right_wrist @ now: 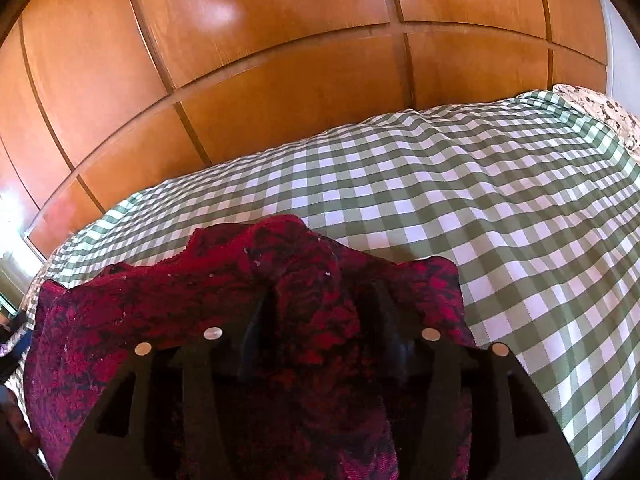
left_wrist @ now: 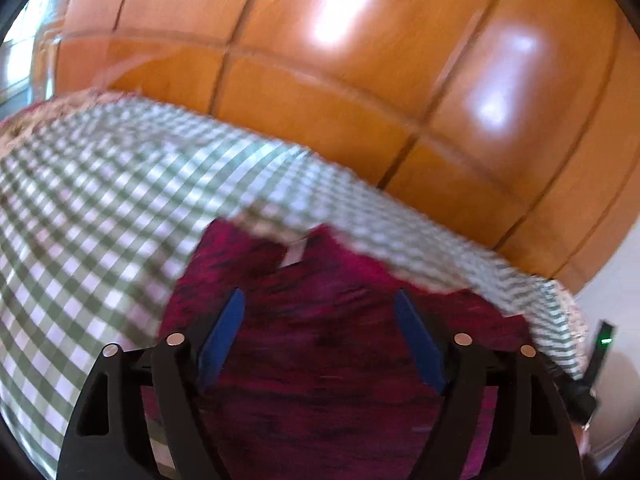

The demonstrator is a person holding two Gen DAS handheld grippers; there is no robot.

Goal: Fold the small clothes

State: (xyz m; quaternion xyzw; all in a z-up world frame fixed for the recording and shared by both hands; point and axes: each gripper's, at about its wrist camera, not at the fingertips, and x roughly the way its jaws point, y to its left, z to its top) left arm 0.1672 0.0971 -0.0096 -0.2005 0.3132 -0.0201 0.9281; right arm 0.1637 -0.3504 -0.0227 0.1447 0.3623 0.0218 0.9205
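The small knitted garment [right_wrist: 224, 320] is deep crimson-magenta mottled with black, its scalloped edge the same crimson; a small pale label [left_wrist: 294, 256] shows on it. The checked bed cover [right_wrist: 480, 208] beneath carries a sage-green and white gingham pattern. A floral-printed cloth [right_wrist: 592, 104] at its far corner is cream with dark specks. The glossy wooden wardrobe panels [right_wrist: 280, 92] are orange-brown. The left gripper [left_wrist: 320, 316] is black with blue pads.
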